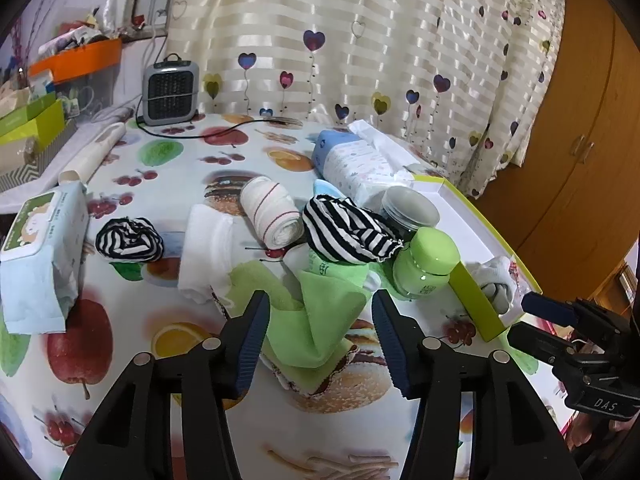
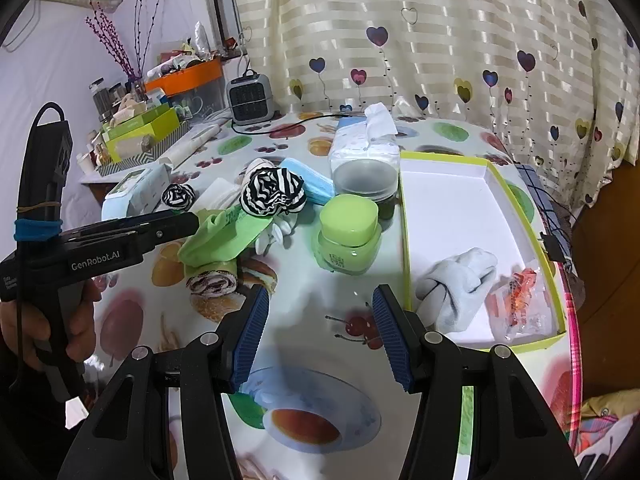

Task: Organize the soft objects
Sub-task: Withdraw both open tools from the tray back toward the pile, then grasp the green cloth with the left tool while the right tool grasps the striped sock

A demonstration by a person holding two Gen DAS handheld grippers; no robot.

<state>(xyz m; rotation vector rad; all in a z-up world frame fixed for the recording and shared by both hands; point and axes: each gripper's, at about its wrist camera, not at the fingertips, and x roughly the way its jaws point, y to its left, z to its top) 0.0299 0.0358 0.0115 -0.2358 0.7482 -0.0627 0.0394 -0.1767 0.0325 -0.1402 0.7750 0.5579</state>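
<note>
Left gripper (image 1: 320,344): jaws spread wide, straddling the green cloth (image 1: 320,320); pads clear of the fabric on both sides, nothing clamped.
Green cloth: crumpled on the fruit-print tablecloth (image 1: 120,360), a raised fold standing between the left fingers; far edge tucked under the striped bundle (image 1: 348,232).
Striped bundle: black-and-white, perched on the green cloth just beyond the left fingertips, touching the green jar (image 1: 424,264).
Second striped bundle (image 1: 130,240): well left of the gripper, near the wipes pack (image 1: 40,256).
Rolled white cloth with red lines (image 1: 272,212): beyond the green cloth, beside a folded white cloth (image 1: 208,252).
Right gripper (image 2: 320,332): jaws apart, nothing between them, hovering over bare tablecloth near the box's left wall.
White box with green rim (image 2: 448,184): right of the jar; grey-white sock (image 2: 460,284) lying inside at the near end, just right of the right fingertip; a clear wrapper with orange contents (image 2: 520,300) beside it.
Hand (image 2: 44,332): gripping the left gripper's handle, at left edge of the right wrist view.
</note>
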